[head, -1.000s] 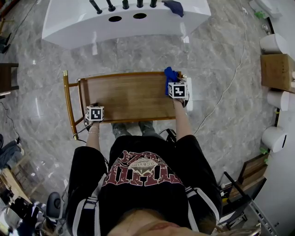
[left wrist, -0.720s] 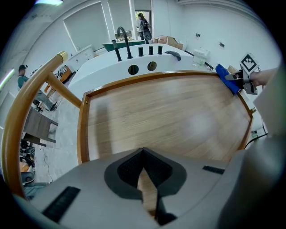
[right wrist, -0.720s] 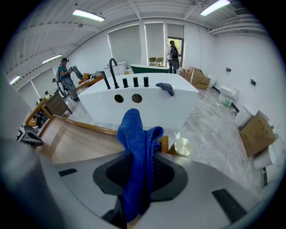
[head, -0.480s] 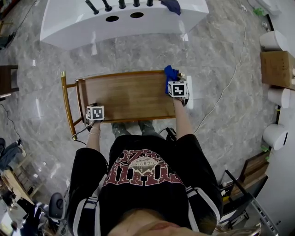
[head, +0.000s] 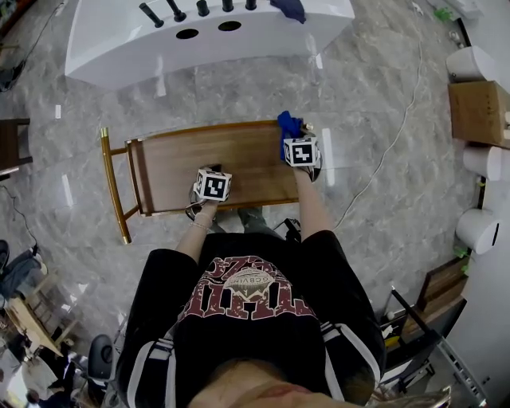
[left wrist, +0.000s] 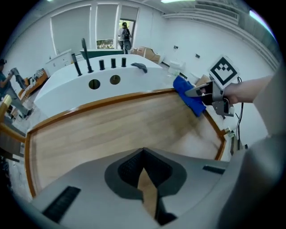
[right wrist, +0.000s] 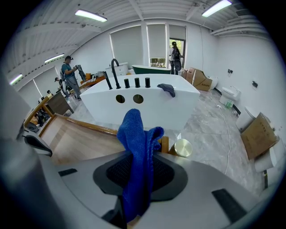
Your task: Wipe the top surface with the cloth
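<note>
The wooden table top [head: 175,163] with a raised rim lies in front of me. At its far right corner my right gripper [head: 296,137] is shut on a blue cloth [head: 288,125], which bunches up out of the jaws [right wrist: 134,134] over the rim. The left gripper [head: 213,171] hovers over the near middle of the top, its jaws closed together with nothing between them [left wrist: 143,154]. From the left gripper view, the cloth [left wrist: 190,96] and the right gripper [left wrist: 203,91] show at the top's right end.
A white tub [head: 207,36] with black taps stands beyond the table, another dark cloth [head: 288,8] on its rim. The table's gold frame [head: 111,187] sticks out at left. A cardboard box [head: 478,111], white fixtures and a floor cable [head: 390,151] lie right. People stand far back.
My left gripper has moved right from the table's near left corner to the near middle of the top. The right gripper and cloth stay at the far right corner.
</note>
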Tool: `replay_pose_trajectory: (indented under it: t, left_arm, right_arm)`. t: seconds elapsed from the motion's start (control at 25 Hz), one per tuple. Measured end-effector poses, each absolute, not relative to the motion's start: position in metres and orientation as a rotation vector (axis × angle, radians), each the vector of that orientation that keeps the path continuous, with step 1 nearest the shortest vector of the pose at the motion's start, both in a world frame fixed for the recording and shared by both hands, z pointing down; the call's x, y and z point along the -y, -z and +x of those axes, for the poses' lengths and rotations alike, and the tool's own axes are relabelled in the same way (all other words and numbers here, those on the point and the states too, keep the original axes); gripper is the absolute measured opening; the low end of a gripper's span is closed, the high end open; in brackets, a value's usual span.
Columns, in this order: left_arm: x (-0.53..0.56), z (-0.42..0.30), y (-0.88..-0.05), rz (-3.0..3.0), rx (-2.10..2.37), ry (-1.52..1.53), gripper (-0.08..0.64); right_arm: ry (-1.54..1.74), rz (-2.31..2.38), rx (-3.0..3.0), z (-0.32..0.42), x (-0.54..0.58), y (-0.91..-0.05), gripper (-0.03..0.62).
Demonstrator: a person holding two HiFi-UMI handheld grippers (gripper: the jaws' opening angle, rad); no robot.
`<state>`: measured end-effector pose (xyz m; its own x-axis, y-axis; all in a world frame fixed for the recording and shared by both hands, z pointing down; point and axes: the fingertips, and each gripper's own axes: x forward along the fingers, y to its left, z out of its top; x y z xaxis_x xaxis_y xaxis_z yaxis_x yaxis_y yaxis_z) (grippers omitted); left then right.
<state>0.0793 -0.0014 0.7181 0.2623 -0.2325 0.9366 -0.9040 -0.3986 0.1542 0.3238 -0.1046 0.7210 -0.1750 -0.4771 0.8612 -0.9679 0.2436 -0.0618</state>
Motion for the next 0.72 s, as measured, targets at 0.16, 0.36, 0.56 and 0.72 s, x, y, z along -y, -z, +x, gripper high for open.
replay_pose_trajectory:
  t: [0.16,0.36,0.56,0.72]
  left_arm:
    - [-0.004,0.124,-0.720,1.820,0.963,-1.176,0.049]
    - [-0.014,0.136,-0.733,1.818,0.936,-1.260,0.049]
    - [-0.015,0.139,-0.735,1.811,0.913,-1.270,0.049]
    - [-0.014,0.139,-0.735,1.823,0.901,-1.308,0.049]
  right_arm:
    - [-0.841,1.319,1.782,0.321,0.104,-0.721,0.103]
    - [-0.877,1.339,1.784,0.320,0.102,-0.723,0.103]
    - [-0.877,1.340,1.786,0.323,0.098,-0.723,0.101]
    - [-0.853,1.328,1.801,0.322,0.095,-0.721,0.101]
